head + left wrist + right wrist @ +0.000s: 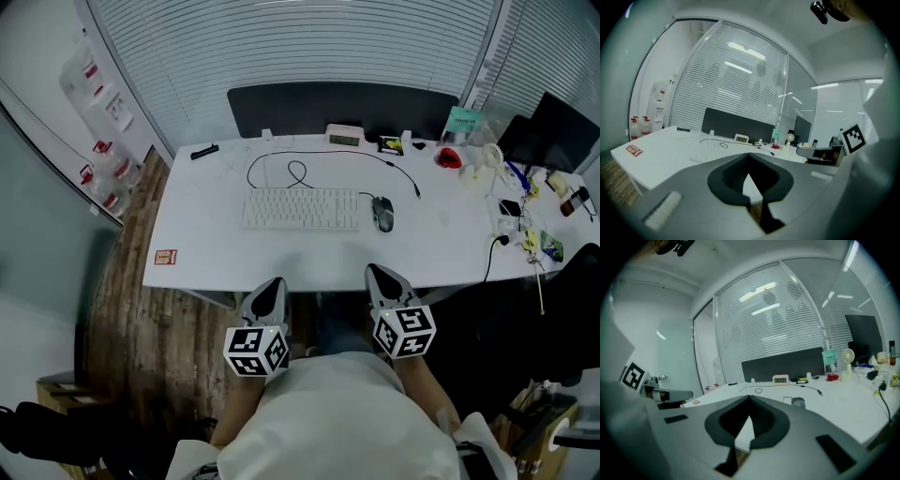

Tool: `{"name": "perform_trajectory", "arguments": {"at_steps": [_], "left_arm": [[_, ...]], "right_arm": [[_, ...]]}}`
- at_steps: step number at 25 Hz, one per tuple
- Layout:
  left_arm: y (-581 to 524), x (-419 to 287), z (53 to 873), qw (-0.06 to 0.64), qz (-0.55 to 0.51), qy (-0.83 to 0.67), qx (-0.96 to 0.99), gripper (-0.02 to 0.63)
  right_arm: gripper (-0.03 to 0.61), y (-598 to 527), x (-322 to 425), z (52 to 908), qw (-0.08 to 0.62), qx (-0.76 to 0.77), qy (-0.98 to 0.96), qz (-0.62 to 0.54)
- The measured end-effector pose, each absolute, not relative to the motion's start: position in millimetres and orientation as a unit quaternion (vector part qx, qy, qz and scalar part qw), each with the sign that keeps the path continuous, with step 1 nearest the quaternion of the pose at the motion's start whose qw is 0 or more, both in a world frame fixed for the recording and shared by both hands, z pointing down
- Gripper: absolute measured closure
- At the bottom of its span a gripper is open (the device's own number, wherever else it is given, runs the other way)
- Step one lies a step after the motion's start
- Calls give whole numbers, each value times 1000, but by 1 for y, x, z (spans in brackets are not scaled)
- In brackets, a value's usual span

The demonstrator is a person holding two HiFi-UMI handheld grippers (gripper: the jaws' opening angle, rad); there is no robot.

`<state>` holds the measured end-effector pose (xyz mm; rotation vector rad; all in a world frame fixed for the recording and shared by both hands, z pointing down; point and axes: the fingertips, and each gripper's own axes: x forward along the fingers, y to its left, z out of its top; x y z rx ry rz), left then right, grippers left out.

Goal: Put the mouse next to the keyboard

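A white keyboard lies on the white desk, its black cable looping behind it. The dark grey mouse sits right beside the keyboard's right end. Both grippers hang in front of the desk's near edge, close to my body. My left gripper is shut with nothing between its jaws; in its own view the tips meet. My right gripper is shut and empty too, its tips touching. The mouse and the keyboard show far ahead in the gripper views.
A dark partition panel backs the desk. A small clock, a black pen, a red sticker and a red object lie on the desk. A fan, a monitor and cables crowd the right end.
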<state>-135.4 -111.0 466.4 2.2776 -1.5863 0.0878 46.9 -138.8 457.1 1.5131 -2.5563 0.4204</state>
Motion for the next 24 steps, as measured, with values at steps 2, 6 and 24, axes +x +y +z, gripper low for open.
{"name": "perform_trajectory", "arguments": {"at_steps": [2, 6, 24], "left_arm": [[-112, -135, 465, 181, 29, -560, 808, 604], [-113, -135, 464, 183, 30, -556, 810, 604], [-112, -130, 472, 191, 53, -533, 822, 603]], "right_arm": [[577, -139, 44, 455, 69, 498, -854, 136], [577, -142, 40, 452, 74, 494, -857, 124], [577, -149, 27, 452, 77, 487, -860, 131]]}}
